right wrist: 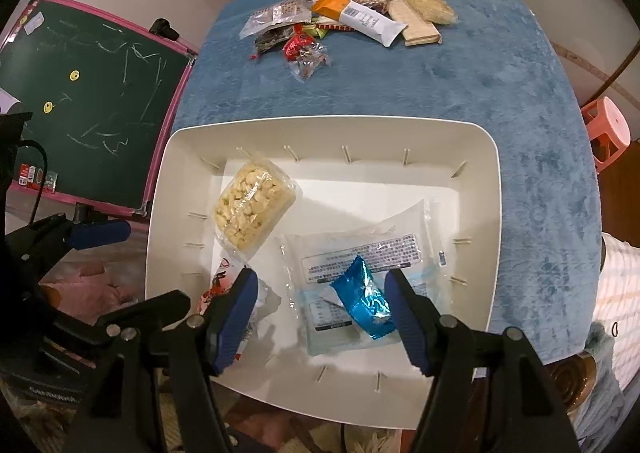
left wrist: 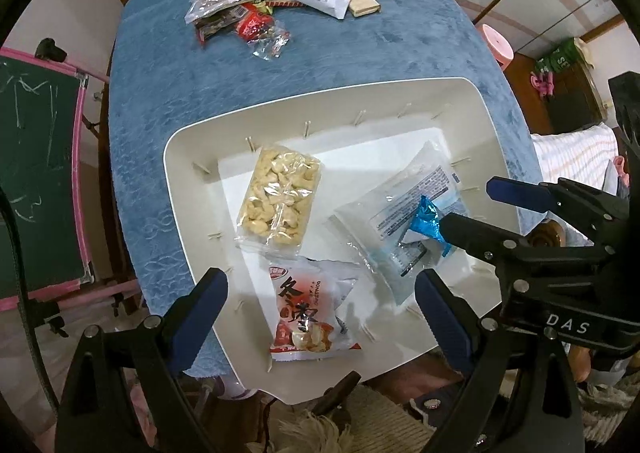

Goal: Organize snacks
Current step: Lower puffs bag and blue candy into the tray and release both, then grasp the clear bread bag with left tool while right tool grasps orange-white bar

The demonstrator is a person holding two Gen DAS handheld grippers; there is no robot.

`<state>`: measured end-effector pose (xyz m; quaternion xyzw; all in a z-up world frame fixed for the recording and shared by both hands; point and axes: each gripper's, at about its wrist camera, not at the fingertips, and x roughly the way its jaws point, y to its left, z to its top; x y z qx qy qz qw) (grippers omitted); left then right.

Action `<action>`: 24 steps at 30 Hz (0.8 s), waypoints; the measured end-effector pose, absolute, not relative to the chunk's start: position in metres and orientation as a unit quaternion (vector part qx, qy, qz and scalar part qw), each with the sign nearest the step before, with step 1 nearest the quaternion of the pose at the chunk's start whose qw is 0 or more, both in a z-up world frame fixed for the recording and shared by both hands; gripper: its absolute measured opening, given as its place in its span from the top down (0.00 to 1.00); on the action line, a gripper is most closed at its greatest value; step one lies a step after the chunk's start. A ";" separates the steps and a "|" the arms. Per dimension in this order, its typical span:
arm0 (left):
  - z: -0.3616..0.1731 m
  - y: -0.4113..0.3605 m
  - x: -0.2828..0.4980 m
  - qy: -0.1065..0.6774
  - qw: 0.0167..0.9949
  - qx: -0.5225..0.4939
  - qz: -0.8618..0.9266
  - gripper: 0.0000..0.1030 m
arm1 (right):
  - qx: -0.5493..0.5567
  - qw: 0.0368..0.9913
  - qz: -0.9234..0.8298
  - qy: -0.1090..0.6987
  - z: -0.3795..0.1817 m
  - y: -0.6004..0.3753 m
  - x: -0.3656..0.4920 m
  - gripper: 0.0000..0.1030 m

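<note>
Both grippers hang over the white bin (right wrist: 486, 189) at the counter's near edge. The left gripper (left wrist: 320, 317) has wide jaws over a red pack (left wrist: 310, 317); the right gripper (right wrist: 320, 317) has jaws apart around a blue candy (right wrist: 366, 299) — neither grips. More snacks (right wrist: 352, 19) wait at the far edge. Risk: rising jaws could snag a wrapper, dragging it out.

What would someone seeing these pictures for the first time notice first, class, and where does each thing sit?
The big white tray at the near edge of the blue tablecloth draws the eye, holding a pack of pale nuts, a clear flat packet and a red-printed bag. A shiny blue wrapper lies on the clear packet between the open right gripper fingers. A heap of mixed snacks waits at the far edge.
</note>
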<state>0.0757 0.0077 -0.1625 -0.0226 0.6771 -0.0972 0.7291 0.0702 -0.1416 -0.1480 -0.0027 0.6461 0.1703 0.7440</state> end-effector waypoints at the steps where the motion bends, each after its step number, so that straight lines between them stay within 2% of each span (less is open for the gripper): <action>1: -0.162 0.007 0.076 0.676 0.730 -0.021 -0.097 0.08 | -0.002 0.744 0.171 0.646 -0.148 -0.142 0.070 0.35; 24: -0.147 0.000 0.110 0.653 0.754 -0.021 -0.071 0.09 | -0.021 0.752 0.184 0.632 -0.144 -0.150 0.103 0.35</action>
